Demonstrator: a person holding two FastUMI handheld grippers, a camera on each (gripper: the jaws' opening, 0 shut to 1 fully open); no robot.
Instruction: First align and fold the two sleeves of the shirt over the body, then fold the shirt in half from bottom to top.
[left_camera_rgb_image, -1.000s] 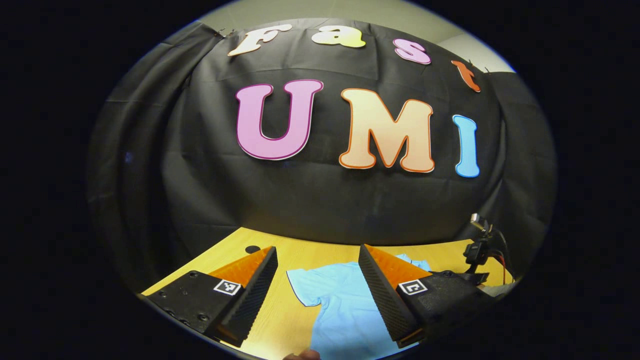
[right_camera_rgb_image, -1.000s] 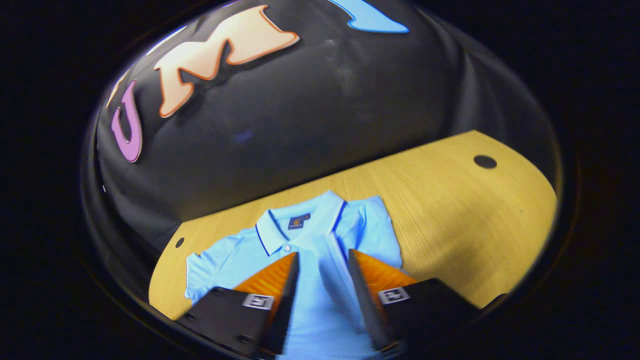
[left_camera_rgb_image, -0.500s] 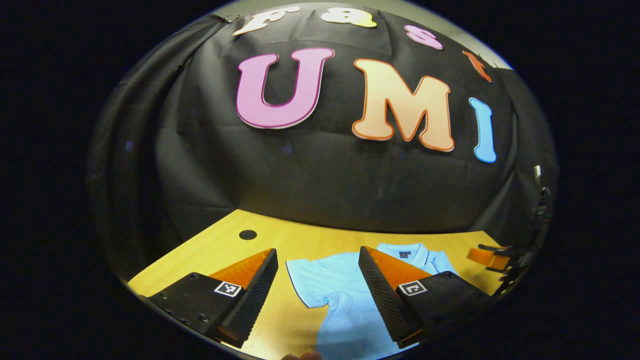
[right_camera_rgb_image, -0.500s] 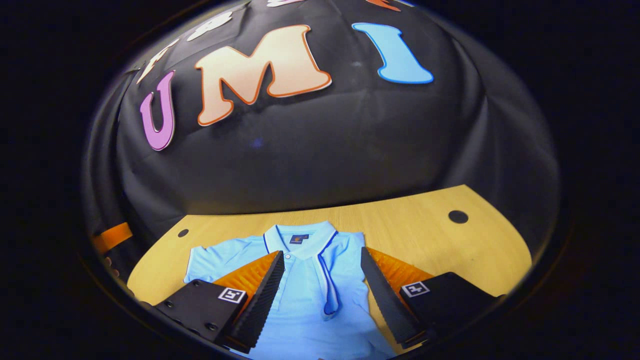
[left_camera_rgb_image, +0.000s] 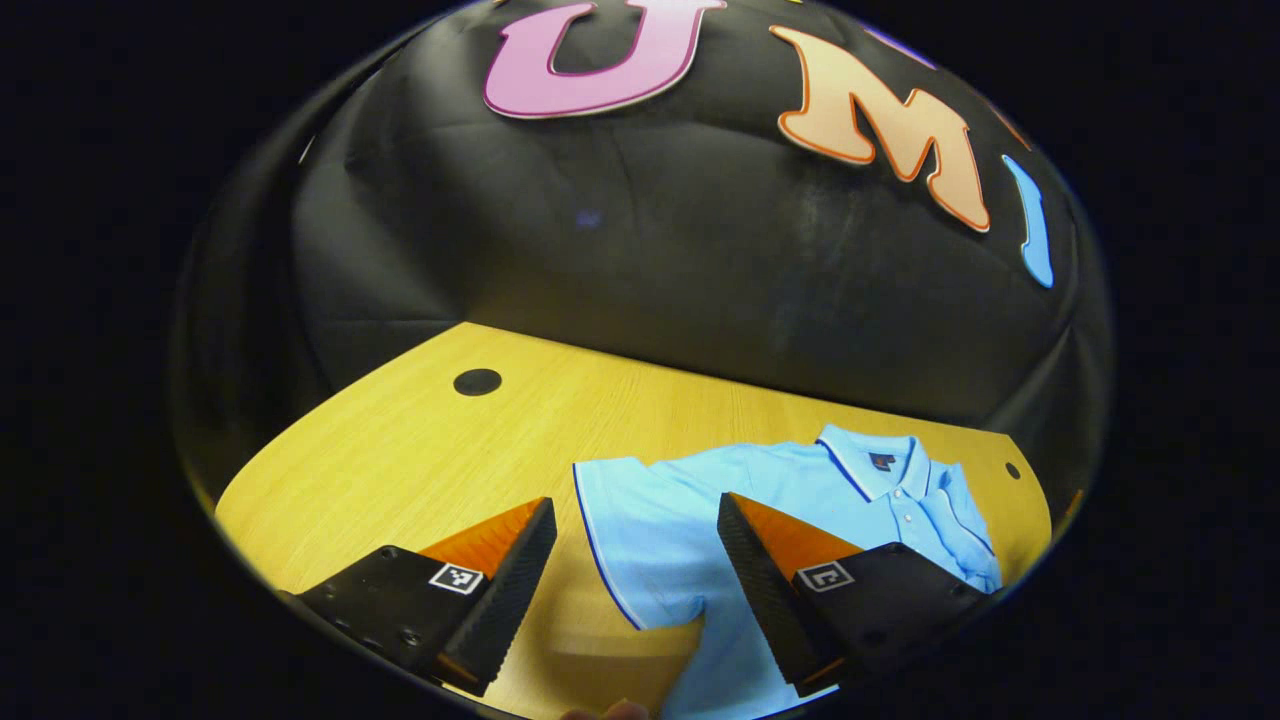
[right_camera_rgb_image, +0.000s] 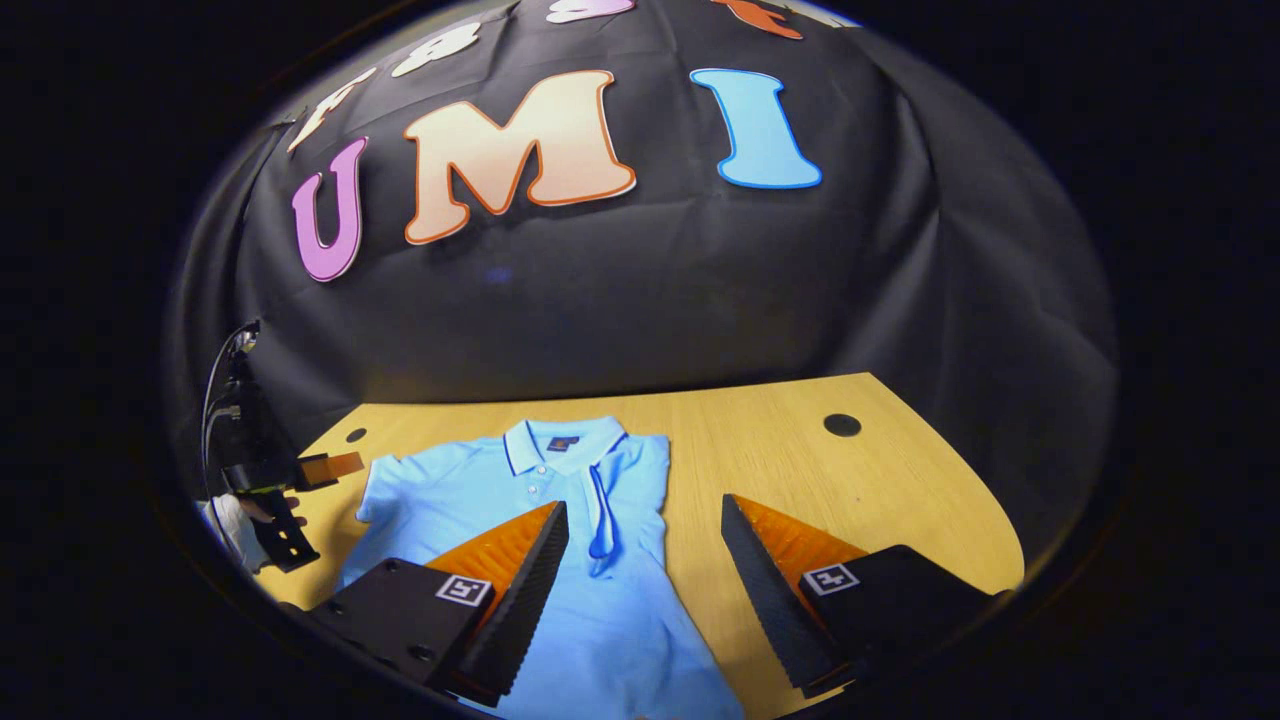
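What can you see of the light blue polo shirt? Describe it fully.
The light blue polo shirt lies flat, front up, on the wooden table, collar toward the wall. It looks like soft knit with dark piping and a small neck label. One sleeve is folded over the body; the other sleeve is spread. Neither gripper touches it.

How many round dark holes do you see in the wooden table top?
2. One hole is near the back edge right of the shirt; a smaller one is near the back left. Others may be hidden.

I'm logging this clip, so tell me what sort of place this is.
Likely a staged recording booth, not a home: black cloth wall behind, a bare wooden table with cable holes, and one light blue polo shirt laid flat on it.
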